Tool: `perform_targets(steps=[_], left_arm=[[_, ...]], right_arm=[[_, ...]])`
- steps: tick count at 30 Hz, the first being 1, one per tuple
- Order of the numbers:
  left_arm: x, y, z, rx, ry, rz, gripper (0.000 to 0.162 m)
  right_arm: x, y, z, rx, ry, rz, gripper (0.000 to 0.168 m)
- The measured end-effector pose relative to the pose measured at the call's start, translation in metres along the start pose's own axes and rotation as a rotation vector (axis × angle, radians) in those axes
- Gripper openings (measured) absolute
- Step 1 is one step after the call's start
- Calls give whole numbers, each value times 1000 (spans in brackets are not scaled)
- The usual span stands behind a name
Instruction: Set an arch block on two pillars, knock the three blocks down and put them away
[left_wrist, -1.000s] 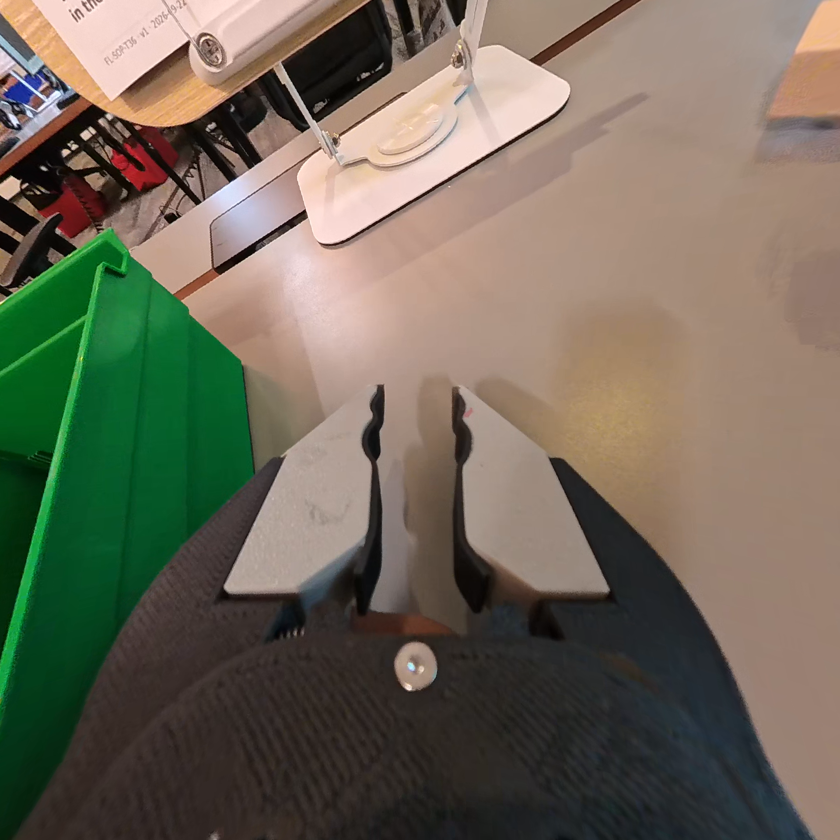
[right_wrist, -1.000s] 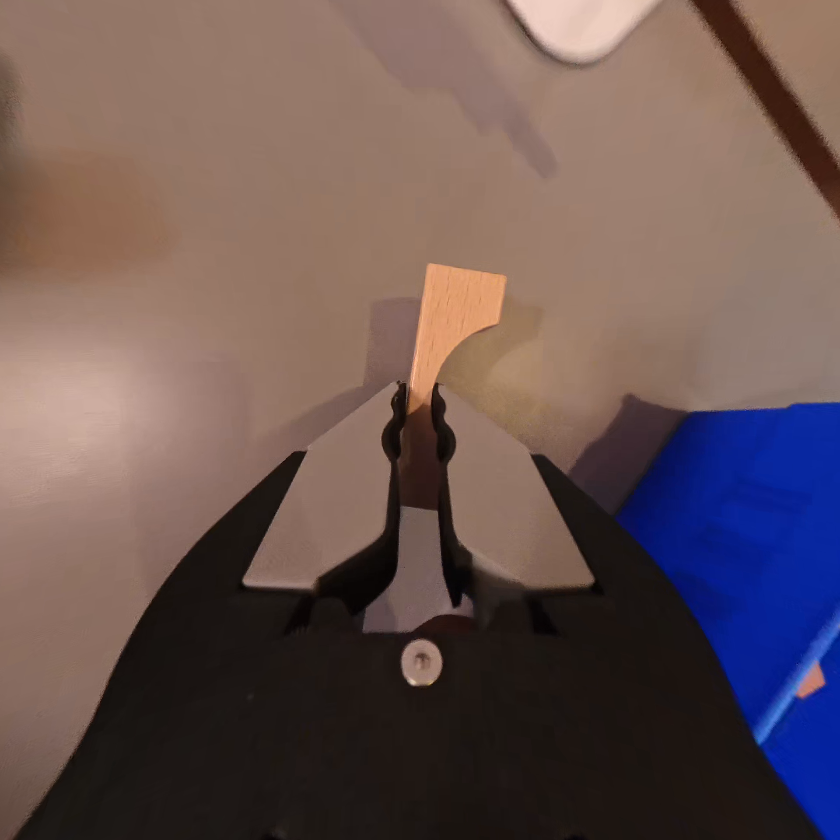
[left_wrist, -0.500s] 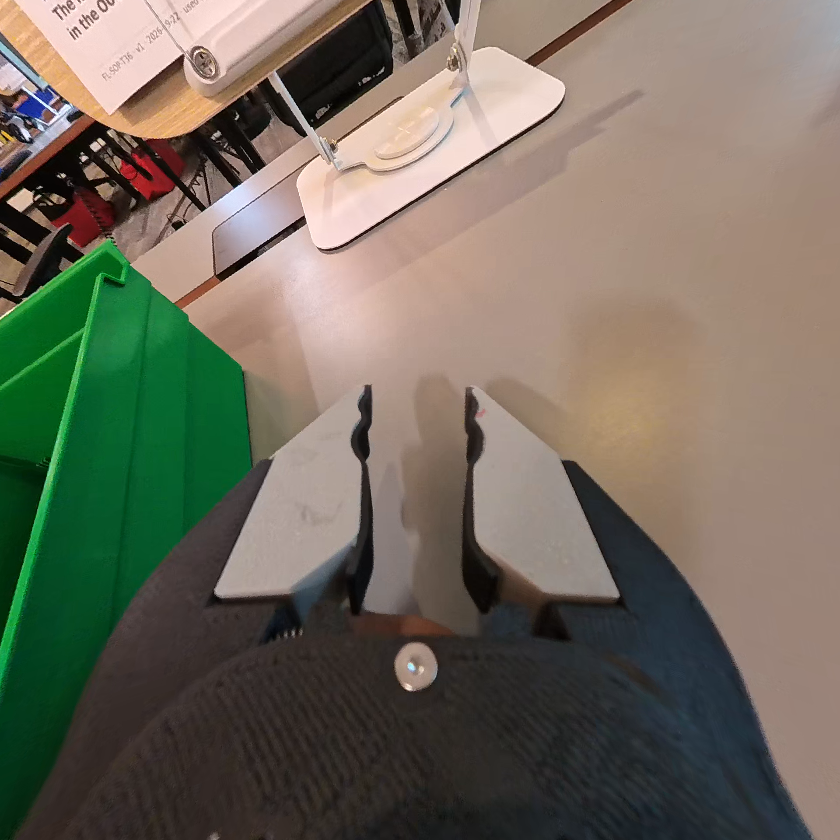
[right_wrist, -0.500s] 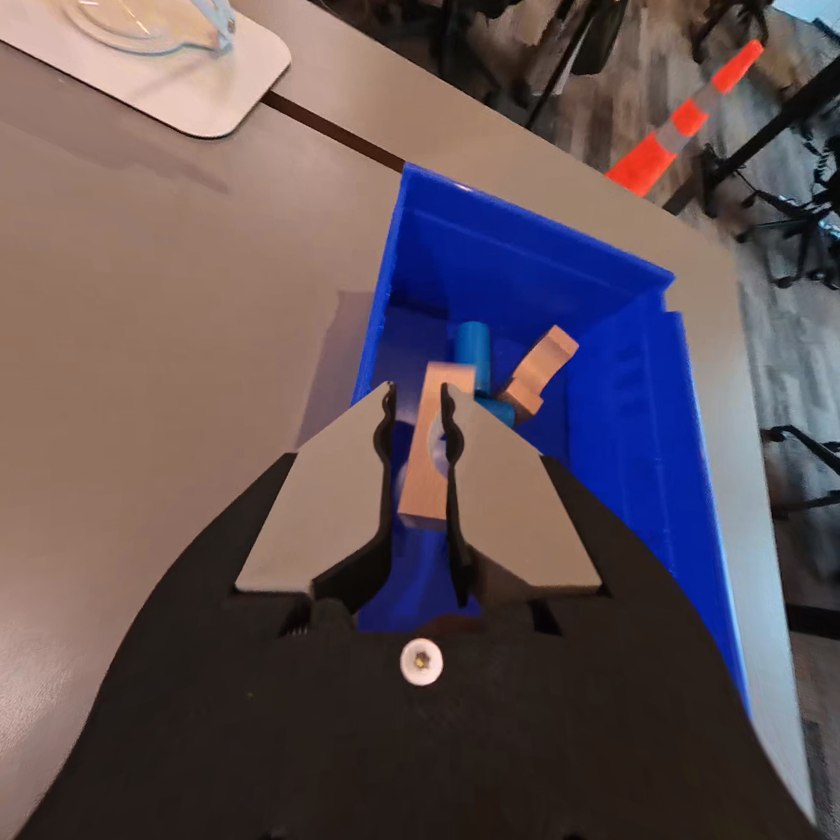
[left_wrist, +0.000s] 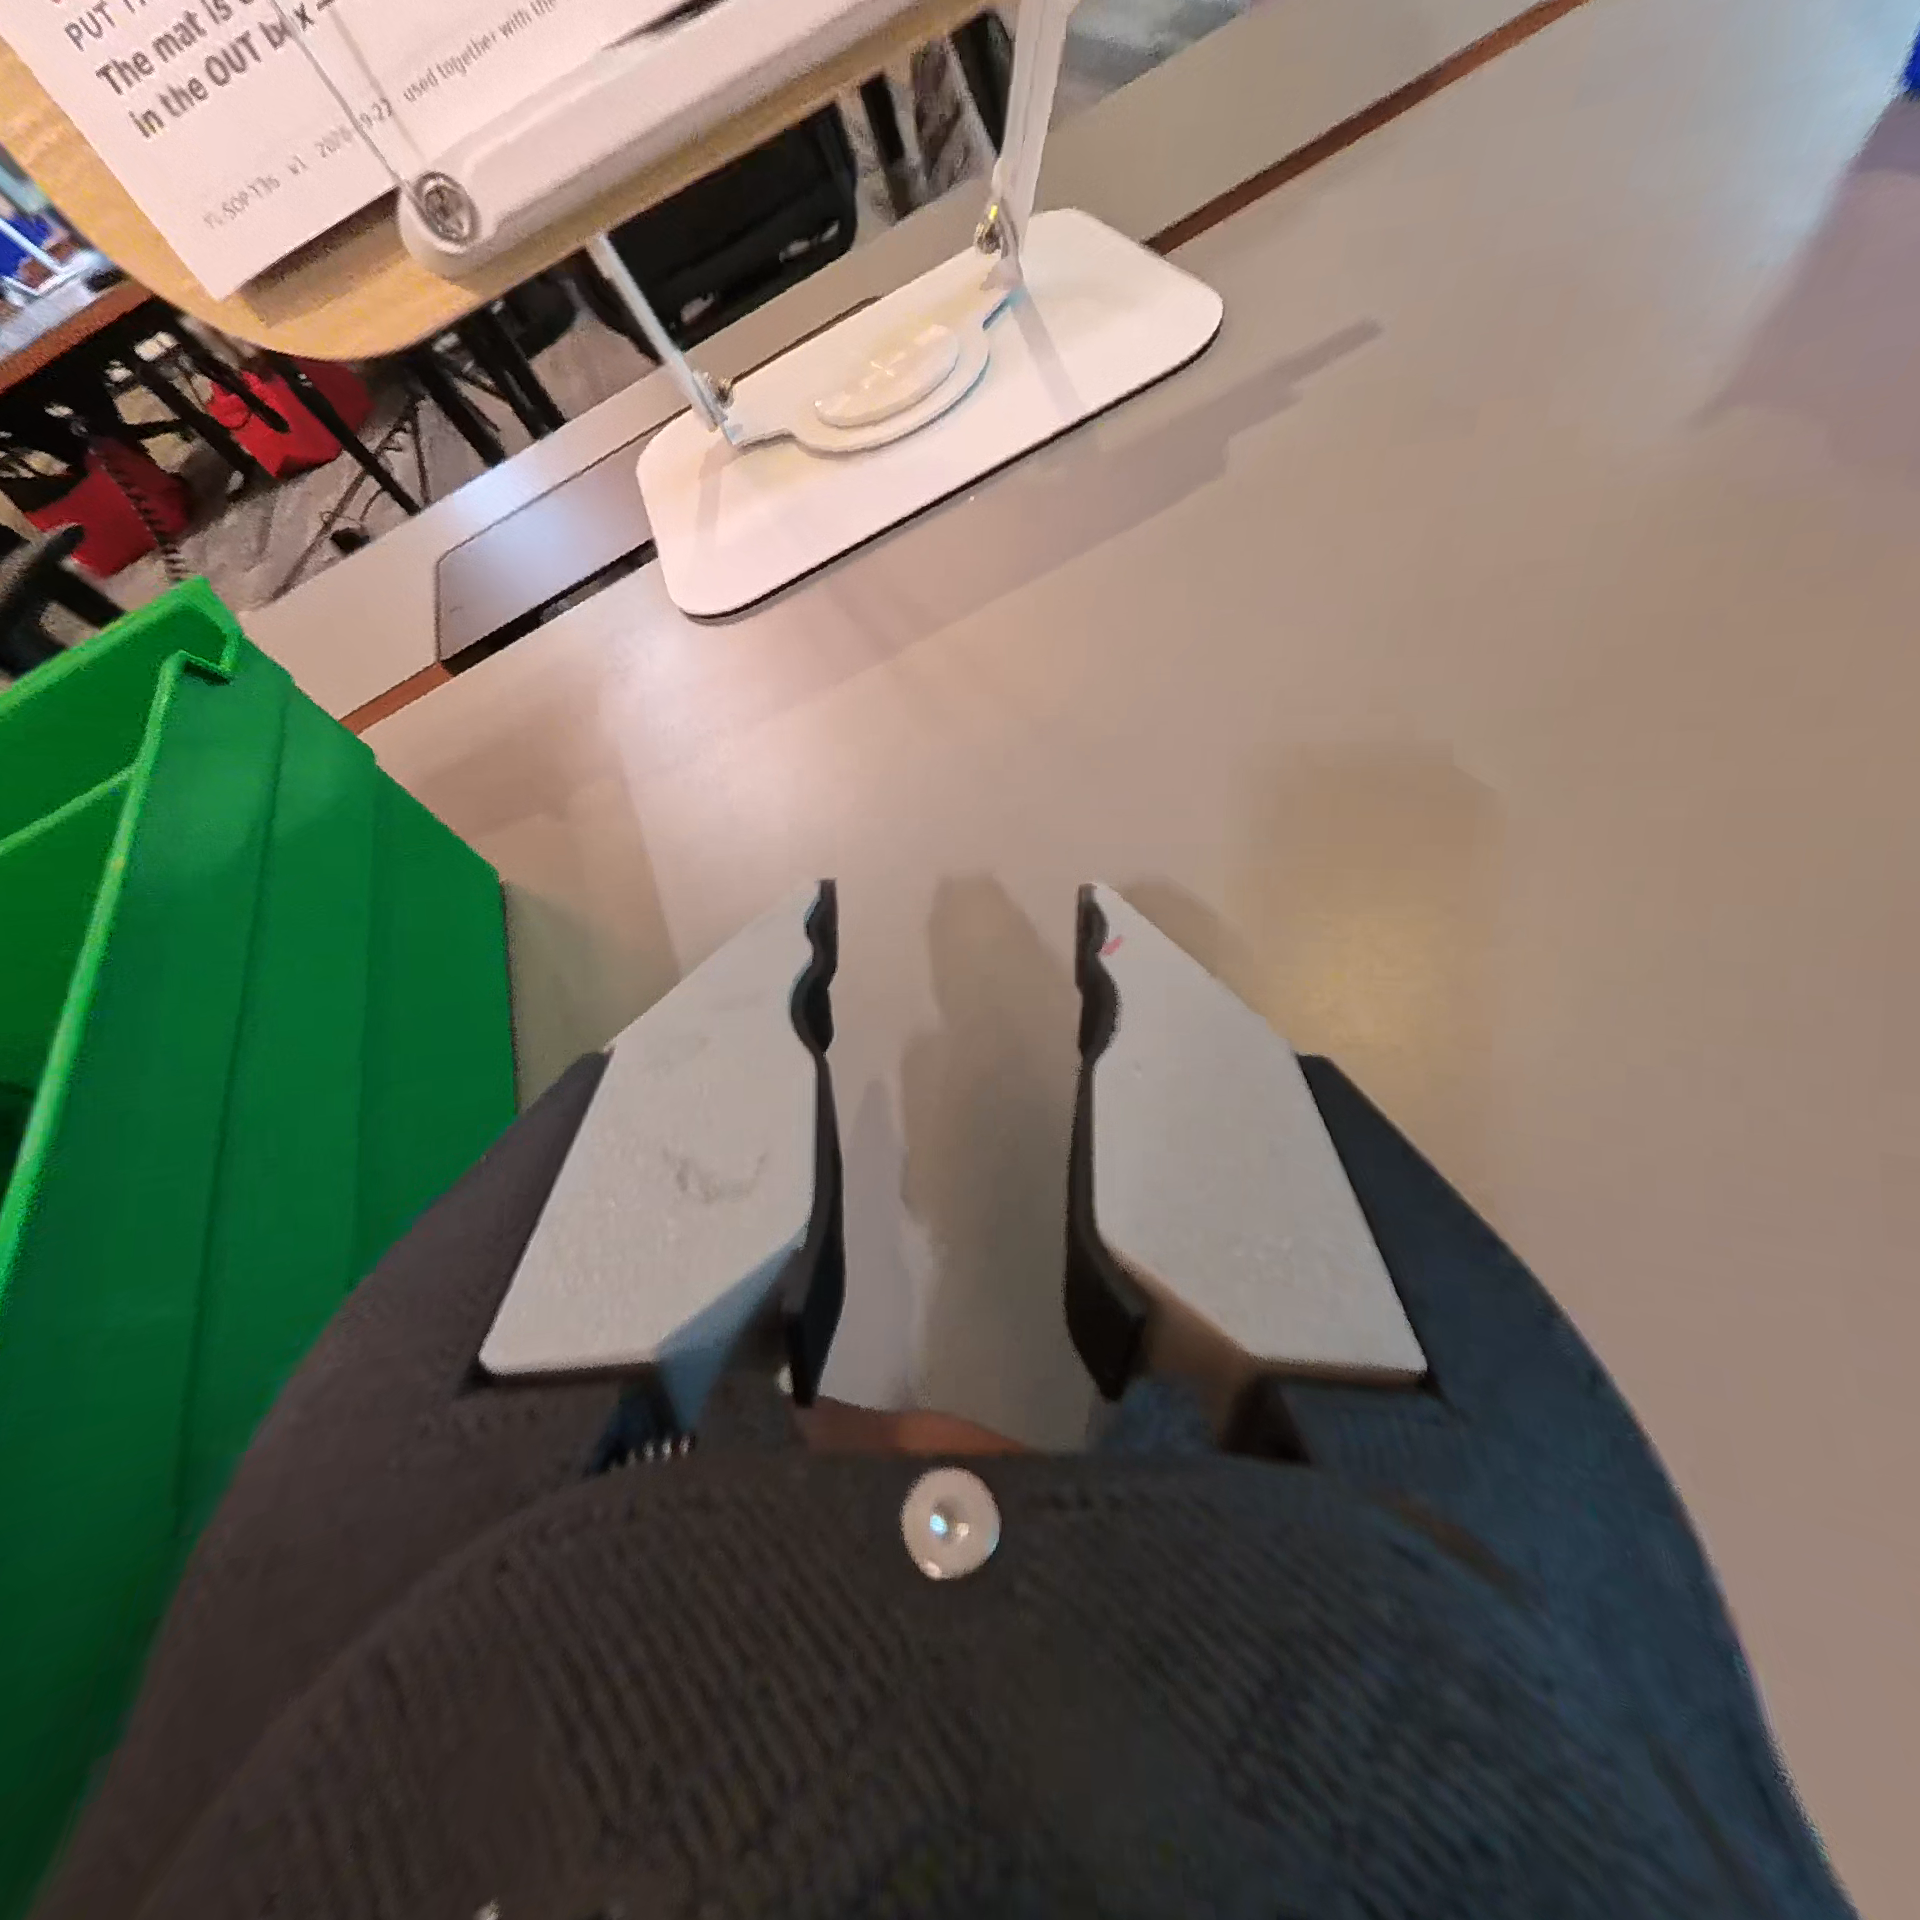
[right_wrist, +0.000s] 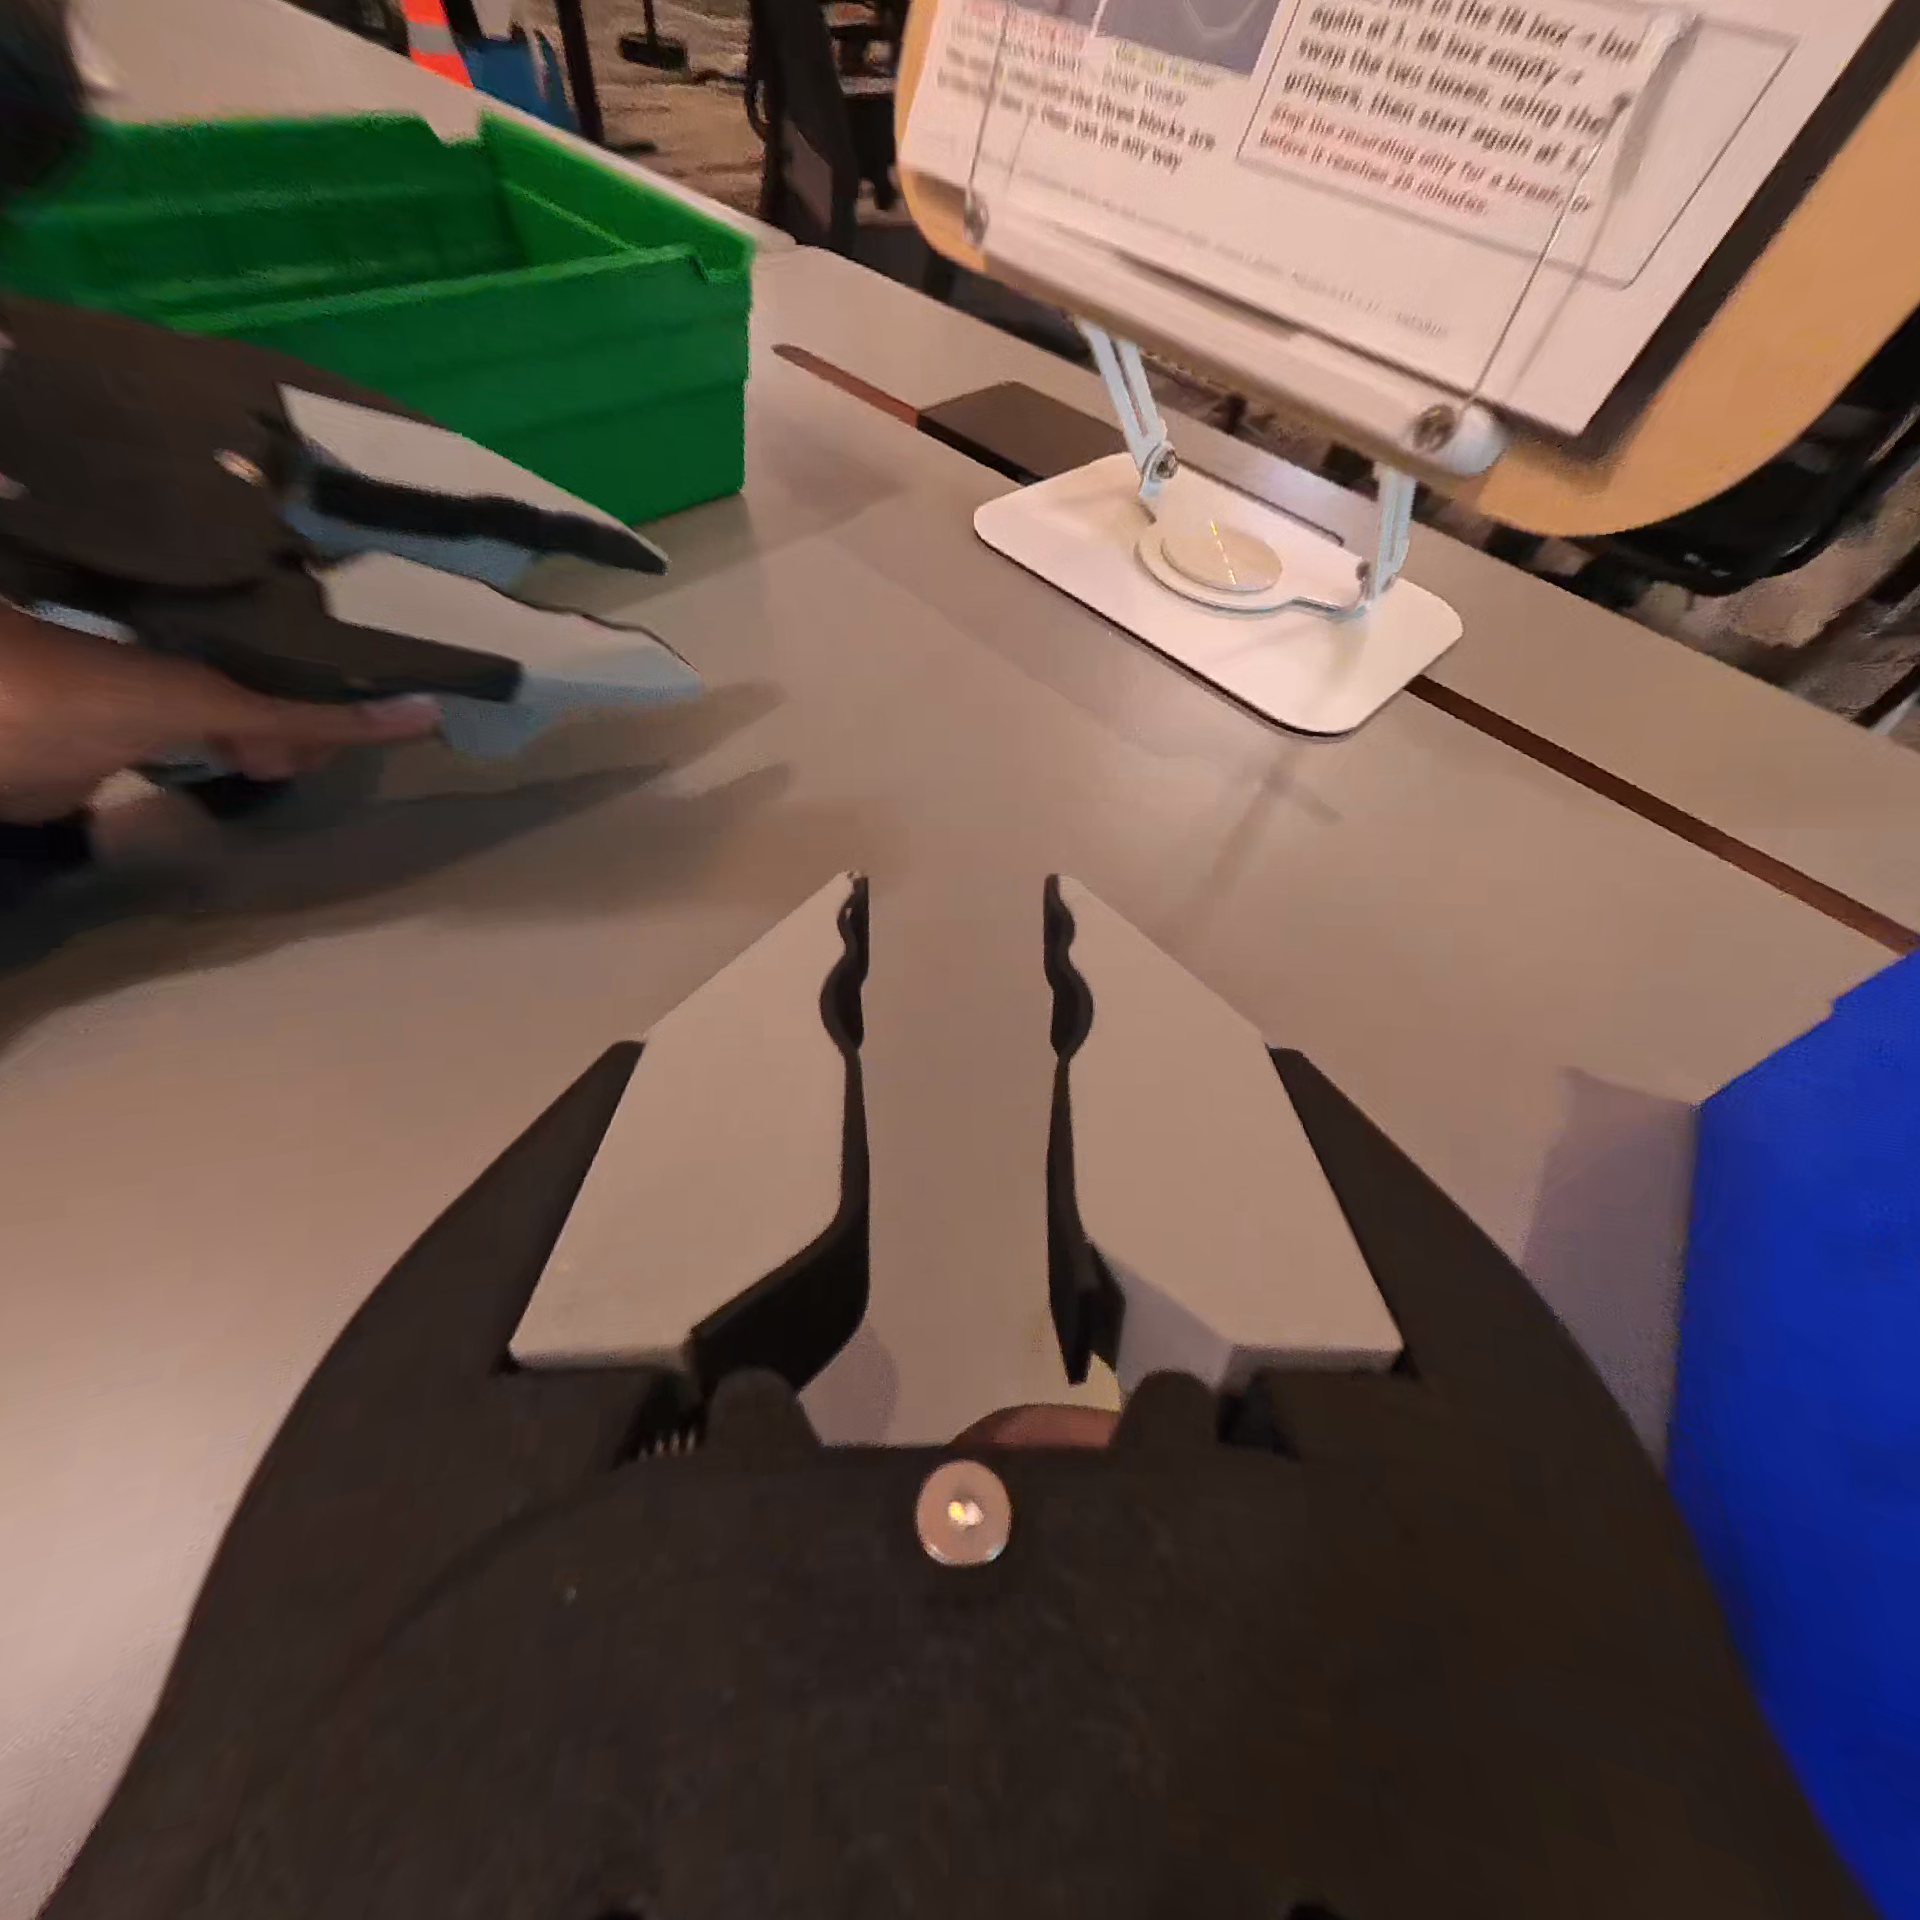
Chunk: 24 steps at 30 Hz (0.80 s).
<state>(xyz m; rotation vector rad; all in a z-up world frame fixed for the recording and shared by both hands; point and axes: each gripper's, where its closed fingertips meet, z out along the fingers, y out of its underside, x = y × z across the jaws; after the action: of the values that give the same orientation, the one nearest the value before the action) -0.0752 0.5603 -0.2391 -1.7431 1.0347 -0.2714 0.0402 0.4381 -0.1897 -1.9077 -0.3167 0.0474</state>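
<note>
No block shows in either view now. My right gripper (right_wrist: 951, 894) is open and empty above the grey table (right_wrist: 1039, 748), with the blue bin (right_wrist: 1808, 1299) at its right. My left gripper (left_wrist: 951, 904) is open and empty over the table, right next to the green bin (left_wrist: 239, 1018). The left gripper also shows in the right wrist view (right_wrist: 665, 613), held by a hand (right_wrist: 187, 717) in front of the green bin (right_wrist: 499, 312), its jaws apart.
A white stand base (right_wrist: 1226, 592) holding a board with a printed sheet (right_wrist: 1351, 156) sits at the table's far side; it also shows in the left wrist view (left_wrist: 935, 416). A dark seam (right_wrist: 1662, 800) crosses the table. Chairs and an orange cone stand beyond.
My right gripper carried the arch block over the blue bin, let it go there, and has swung back to the table, now open and empty. My left gripper has opened wider.
</note>
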Motion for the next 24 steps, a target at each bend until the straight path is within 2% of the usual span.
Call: perform_targets(steps=[2,3,7,8,9,10,11,12,16,18,22,24], left_arm=[[8,-7,-2,37,55,-45,45],[12,-9,-2,44,74,-50,47],[22,-7,0,24,80,16,71],[23,-8,0,28,75,26,75],[24,-10,-1,39,76,34,75],[26,-12,-3,56,85,43,59],[28,-14,-5,72,93,50,19],[29,-15,-6,80,98,52,0],[27,-16,-5,91,76,61,0],[25,-18,-8,111,63,59,0],[26,-15,-21,111,31,11,24],[32,-8,-34,84,11,-42,44]], right_arm=[[-6,13,17,-27,6,-12,36],[-7,16,20,-43,8,-24,43],[-1,33,23,-75,75,-119,58],[-3,37,24,-98,61,-125,54],[-7,39,24,-104,29,-135,27],[-15,39,23,-106,-21,-149,0],[-15,39,23,-107,-21,-149,0],[-14,40,24,-114,-15,-156,0],[-2,39,23,-94,51,-198,3],[8,37,21,-80,92,-190,18],[23,30,6,-15,165,-159,37],[24,26,-6,29,186,-141,43]])
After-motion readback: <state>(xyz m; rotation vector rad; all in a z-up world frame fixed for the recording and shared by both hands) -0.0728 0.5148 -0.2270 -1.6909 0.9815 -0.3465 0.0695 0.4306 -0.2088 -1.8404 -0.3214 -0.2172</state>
